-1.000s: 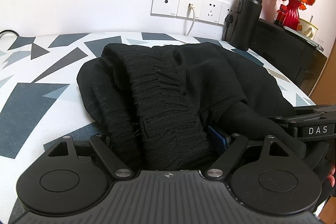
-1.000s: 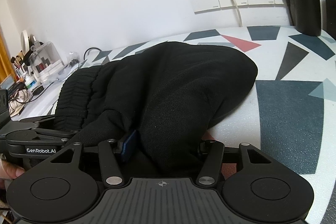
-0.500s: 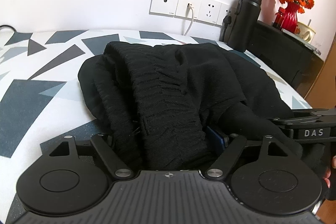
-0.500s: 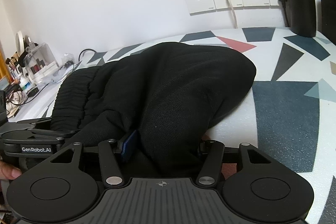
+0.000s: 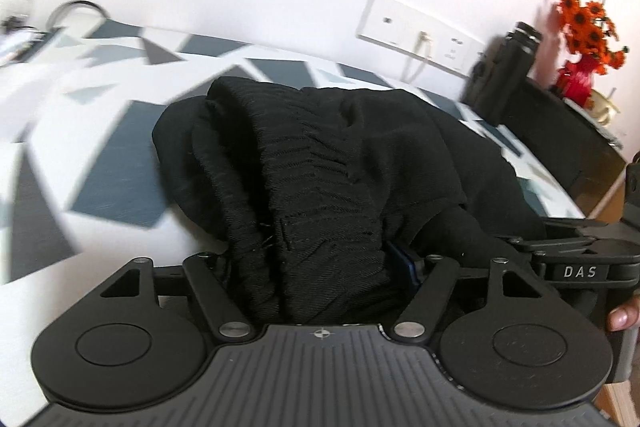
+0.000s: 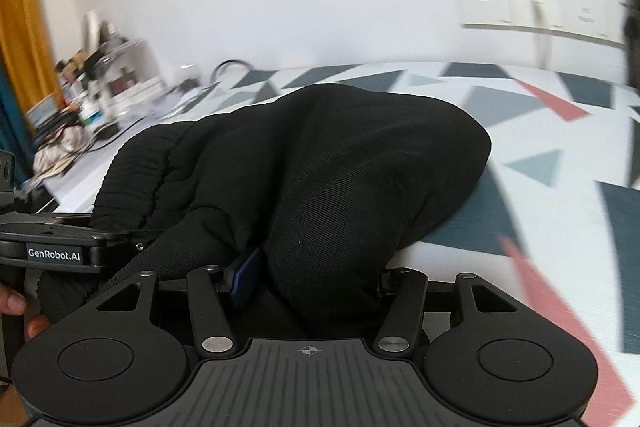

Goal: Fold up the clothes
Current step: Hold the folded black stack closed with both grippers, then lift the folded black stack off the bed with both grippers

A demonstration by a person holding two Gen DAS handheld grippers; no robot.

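Note:
A black garment [image 5: 340, 163] with a ribbed elastic waistband lies bunched on the patterned table. My left gripper [image 5: 320, 267] is shut on its ribbed edge, the cloth filling the gap between the fingers. In the right wrist view the same black garment [image 6: 340, 167] humps up in front, and my right gripper [image 6: 312, 279] is shut on a thick fold of it. Each gripper shows in the other's view: the right gripper [image 5: 576, 263] at the right edge, the left gripper [image 6: 56, 247] at the left edge, both against the cloth. Fingertips are hidden by fabric.
The table cover [image 5: 112, 187] has grey, blue and red triangles. A black flask [image 5: 508, 71], a dark cabinet [image 5: 560, 135] and a red vase of orange flowers [image 5: 580, 39] stand at the right. Wall sockets [image 5: 420, 35] with a cable are behind. Cluttered bottles [image 6: 100, 83] sit far left.
Both cameras have swung, blurring the background; the wall sockets and flask shifted right in both views. Both grippers stay shut on the garment, which has barely changed shape.

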